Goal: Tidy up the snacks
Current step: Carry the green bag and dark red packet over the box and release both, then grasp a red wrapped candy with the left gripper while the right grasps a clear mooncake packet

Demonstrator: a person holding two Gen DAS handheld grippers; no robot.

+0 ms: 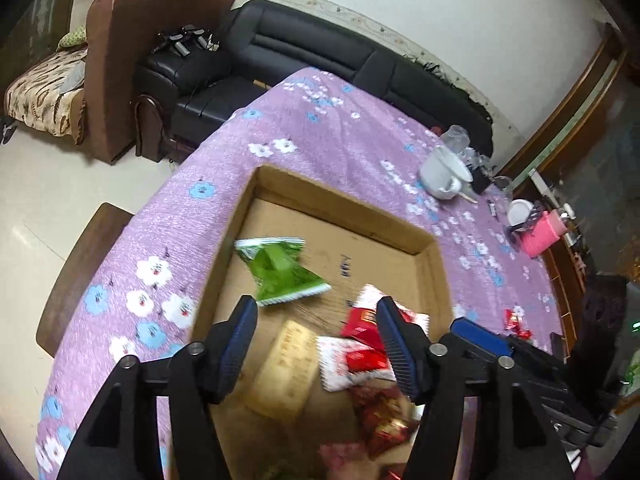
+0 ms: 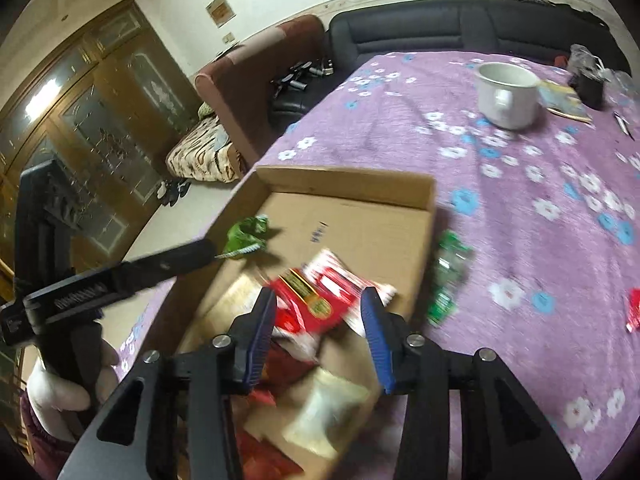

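Observation:
A shallow cardboard box (image 1: 344,200) (image 2: 344,180) lies on the purple flowered tablecloth (image 1: 328,128). My left gripper (image 1: 318,320) is open above the box; a green snack packet (image 1: 280,268) (image 2: 246,236) sits just past its left fingertip, with no pad on it. My right gripper (image 2: 320,312) is open too, and a blurred red-and-white packet (image 2: 316,296) shows between its fingers without being pinched. More red and pale packets (image 1: 356,360) lie in the box's near end. Each gripper shows in the other's view: the right gripper (image 1: 472,330), the left gripper (image 2: 208,250).
A green packet (image 2: 448,276) and a red packet (image 2: 634,312) lie on the cloth right of the box. A white mug (image 1: 442,172) (image 2: 506,94), a pink container (image 1: 540,234) and small clutter stand at the far side. A black sofa (image 1: 320,48) is behind, a hand (image 2: 72,384) at the left.

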